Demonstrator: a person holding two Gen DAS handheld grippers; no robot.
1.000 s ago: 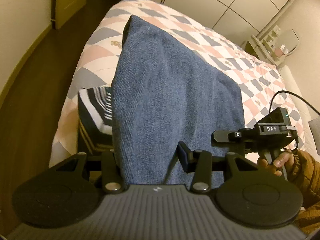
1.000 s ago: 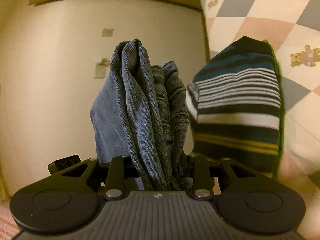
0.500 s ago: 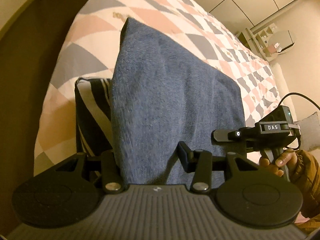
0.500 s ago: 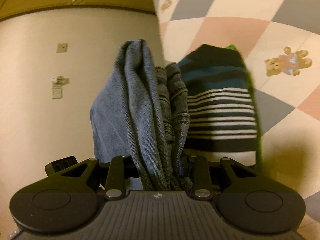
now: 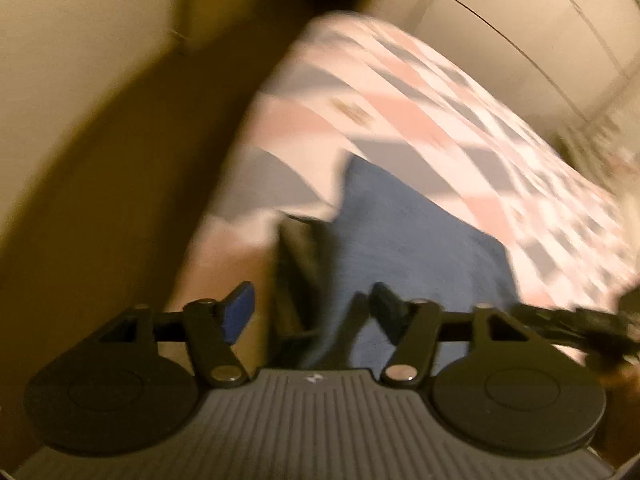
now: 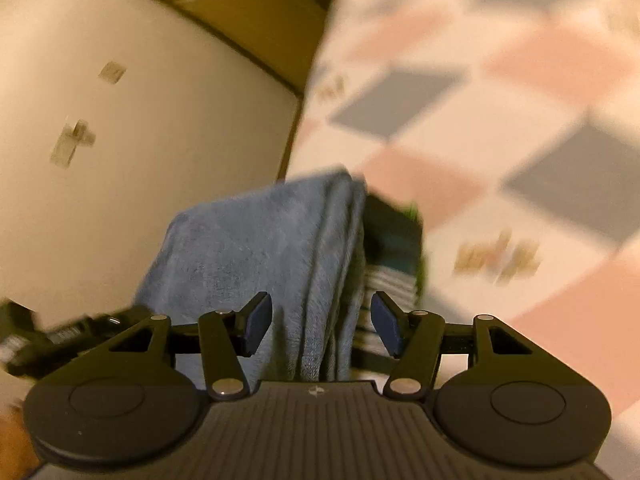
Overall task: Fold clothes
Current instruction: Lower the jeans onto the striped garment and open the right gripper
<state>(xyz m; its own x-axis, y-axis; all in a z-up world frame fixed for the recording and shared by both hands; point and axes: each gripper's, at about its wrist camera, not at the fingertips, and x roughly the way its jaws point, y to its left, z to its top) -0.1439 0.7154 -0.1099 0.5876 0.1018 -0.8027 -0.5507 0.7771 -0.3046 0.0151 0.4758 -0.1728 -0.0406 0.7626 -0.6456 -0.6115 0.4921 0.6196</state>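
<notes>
Both views are motion-blurred. The left gripper (image 5: 312,308) is held above the bed's near corner, jaws spread wide and holding nothing; the right gripper (image 6: 316,326) likewise gapes empty. Just beyond them one folded pair of jeans (image 5: 400,240) lies on one striped garment (image 6: 394,248), long axis running away up the checked quilt (image 5: 420,120).

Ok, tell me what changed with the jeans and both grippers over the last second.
Both let go. The left hand-held gripper and the right hand-held gripper, each clamped on the folded jeans a second ago, now stand open and have drawn back. The jeans dropped onto the striped garment on the checked bedspread. The striped garment stayed where it was; both views are motion-blurred.
</notes>
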